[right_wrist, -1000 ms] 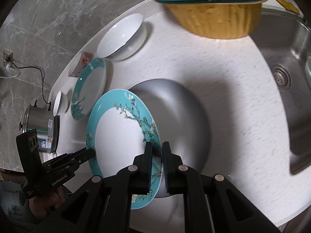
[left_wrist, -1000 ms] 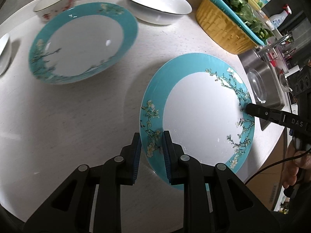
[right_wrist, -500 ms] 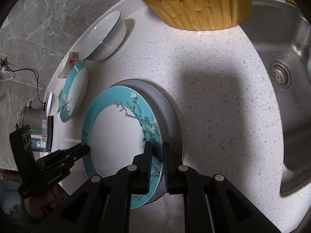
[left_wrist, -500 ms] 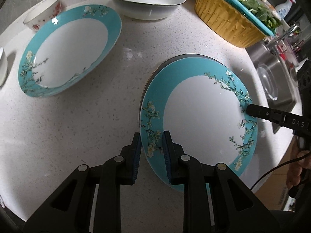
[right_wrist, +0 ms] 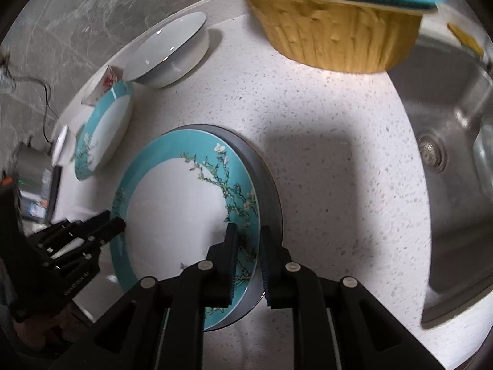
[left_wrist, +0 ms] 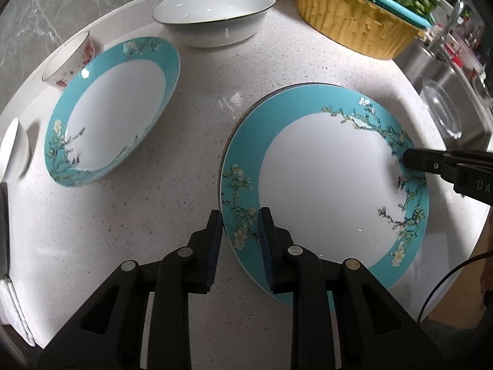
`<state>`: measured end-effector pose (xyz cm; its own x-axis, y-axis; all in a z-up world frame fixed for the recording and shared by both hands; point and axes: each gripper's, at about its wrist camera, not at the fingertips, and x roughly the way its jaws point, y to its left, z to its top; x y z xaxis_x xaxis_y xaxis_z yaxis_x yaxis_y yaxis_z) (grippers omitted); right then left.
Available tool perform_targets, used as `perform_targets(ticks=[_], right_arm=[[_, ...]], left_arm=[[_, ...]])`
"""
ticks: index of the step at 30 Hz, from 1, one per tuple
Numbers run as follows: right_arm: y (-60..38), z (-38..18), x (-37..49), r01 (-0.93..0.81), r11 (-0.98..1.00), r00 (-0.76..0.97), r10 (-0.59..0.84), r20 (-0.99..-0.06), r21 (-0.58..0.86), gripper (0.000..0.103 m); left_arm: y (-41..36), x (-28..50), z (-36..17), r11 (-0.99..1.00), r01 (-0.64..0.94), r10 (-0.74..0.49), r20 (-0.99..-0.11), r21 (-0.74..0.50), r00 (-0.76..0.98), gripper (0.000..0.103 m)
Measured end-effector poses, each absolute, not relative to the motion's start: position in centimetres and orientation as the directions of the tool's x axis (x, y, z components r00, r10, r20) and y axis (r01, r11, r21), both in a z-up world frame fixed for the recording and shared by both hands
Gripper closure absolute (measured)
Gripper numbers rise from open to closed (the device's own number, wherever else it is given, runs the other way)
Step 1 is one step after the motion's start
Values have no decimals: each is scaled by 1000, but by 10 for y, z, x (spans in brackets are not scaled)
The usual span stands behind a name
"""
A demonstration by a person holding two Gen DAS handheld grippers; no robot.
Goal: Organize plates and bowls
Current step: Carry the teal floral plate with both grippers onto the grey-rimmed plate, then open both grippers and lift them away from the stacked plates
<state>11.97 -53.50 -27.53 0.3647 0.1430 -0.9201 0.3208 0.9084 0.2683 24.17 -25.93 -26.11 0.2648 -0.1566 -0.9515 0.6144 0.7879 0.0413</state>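
A turquoise-rimmed blossom plate [left_wrist: 323, 178] [right_wrist: 175, 215] lies on a grey plate [right_wrist: 265, 178] whose dark edge [left_wrist: 268, 94] shows behind it. My left gripper [left_wrist: 240, 231] is shut on the blossom plate's near-left rim; in the right wrist view it [right_wrist: 114, 225] meets the rim from the left. My right gripper [right_wrist: 248, 237] straddles the opposite rim. Its jaws are opening, with the rim between them and a little slack showing. In the left wrist view its tip [left_wrist: 409, 160] rests at the plate's right side.
A second turquoise plate [left_wrist: 114, 114] [right_wrist: 104, 132] sits to the left, with a small floral bowl [left_wrist: 71, 58] and a white bowl [left_wrist: 215, 9] behind. A yellow basket [left_wrist: 354, 21] [right_wrist: 336, 34] carries a colander of greens. The steel sink [right_wrist: 446, 154] lies right.
The blossom plate came down from the air onto the grey plate. The right gripper's jaws have parted slightly. The left gripper's hold looks unchanged.
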Motion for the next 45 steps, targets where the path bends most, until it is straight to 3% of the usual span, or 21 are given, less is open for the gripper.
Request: perform_targets(ticks=[9,22,25,27,34,35,39,42,45], right_arm=[[-504,-275,128,243,970,327,-80,-942,2,84],[-474,-279,130,166,960,335,-268,-903,-224,84],[-467,-281,129,151,950,341,-310,-888,-274,84],[-463,-282,129,149,944,346,-328,-879,-294,84],[-453,-284,126,132,922,365,-386,-847,-363,83],[-452,-283,126,139,923,367,-385,-847,-360,79],[-452,-273,123,191,913,397,-407,-823,-360,39],[-457,-254,122,250,906,441,-420,-793,-341,16],[-459,-230,133,255,939,494,-333,-803,-232,15]], left_arm=[[-269,228,-260,755,645,-125,-939,120,321,81],[-274,212,-262,690,688,-115,-904,225,412,76],[-273,211,-263,681,688,-117,-891,250,439,63],[-270,212,-263,693,679,-127,-886,243,447,38],[-260,216,-262,709,674,-157,-885,208,438,37],[-258,217,-262,713,672,-161,-886,200,435,36],[-230,223,-245,752,640,-201,-872,154,446,28],[-191,234,-228,801,592,-231,-866,90,444,28],[-141,258,-214,855,518,-262,-869,-8,419,23]])
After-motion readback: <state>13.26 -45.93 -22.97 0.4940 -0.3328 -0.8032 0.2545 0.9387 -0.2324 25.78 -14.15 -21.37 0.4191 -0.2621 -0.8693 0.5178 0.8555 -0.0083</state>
